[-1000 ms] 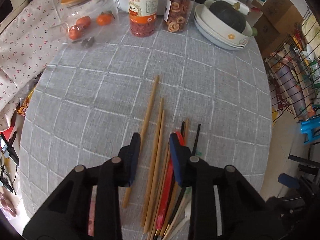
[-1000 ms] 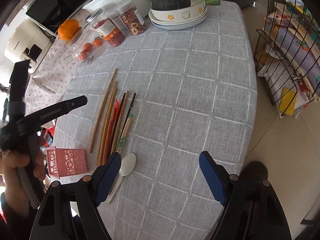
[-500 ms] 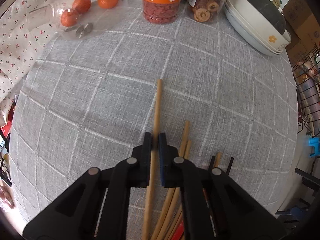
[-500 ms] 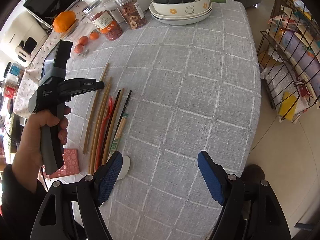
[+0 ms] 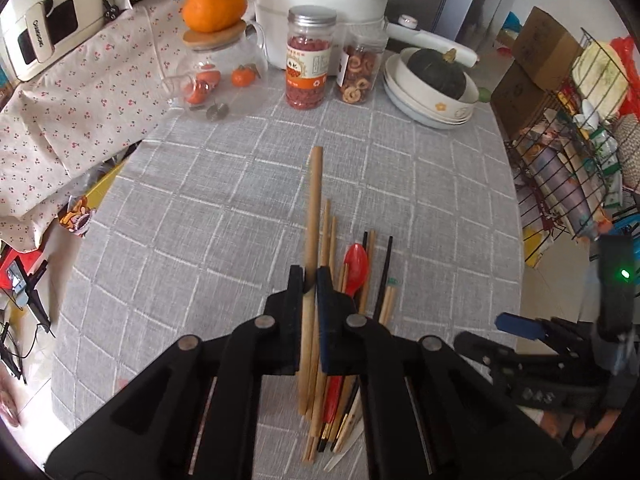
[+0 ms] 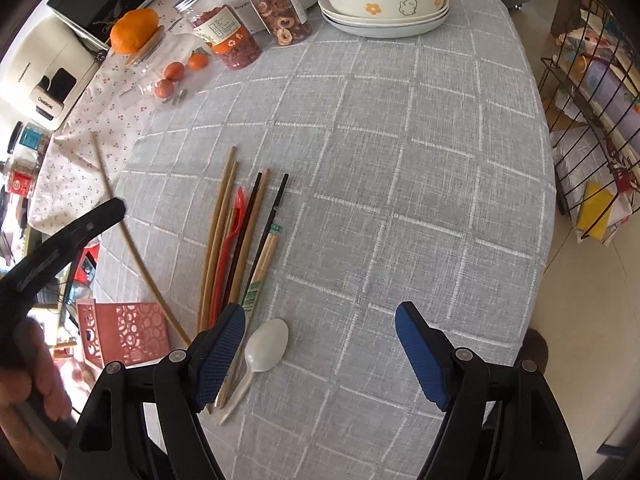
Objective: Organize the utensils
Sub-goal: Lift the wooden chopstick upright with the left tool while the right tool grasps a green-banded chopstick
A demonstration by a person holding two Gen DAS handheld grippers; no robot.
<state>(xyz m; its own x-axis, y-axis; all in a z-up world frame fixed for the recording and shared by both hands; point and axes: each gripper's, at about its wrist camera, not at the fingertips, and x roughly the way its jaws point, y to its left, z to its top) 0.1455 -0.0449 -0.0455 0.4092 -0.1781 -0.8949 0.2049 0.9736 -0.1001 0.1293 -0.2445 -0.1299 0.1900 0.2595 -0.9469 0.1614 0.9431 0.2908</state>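
Observation:
My left gripper (image 5: 309, 278) is shut on a long wooden chopstick (image 5: 313, 208) and holds it lifted above the table; the same chopstick (image 6: 132, 240) slants up from the gripper in the right wrist view. A bundle of chopsticks (image 6: 236, 236) with a red spoon (image 5: 355, 262) lies on the grey checked cloth (image 6: 400, 160). A white plastic spoon (image 6: 264, 346) lies by the bundle's near end. My right gripper (image 6: 320, 344) is open and empty above the cloth, its left finger over the bundle's near end.
A red perforated holder (image 6: 124, 334) lies at the table's left edge. Jars (image 5: 310, 60), a glass teapot with an orange (image 5: 216, 56), stacked bowls with a squash (image 5: 436, 88) and a white pot (image 5: 320, 4) stand at the back. A wire rack (image 6: 592, 120) stands to the right.
My left gripper closed on the long wooden chopstick, then lifted it off the cloth and away from the bundle. My right gripper moved slightly toward the bundle and stayed open.

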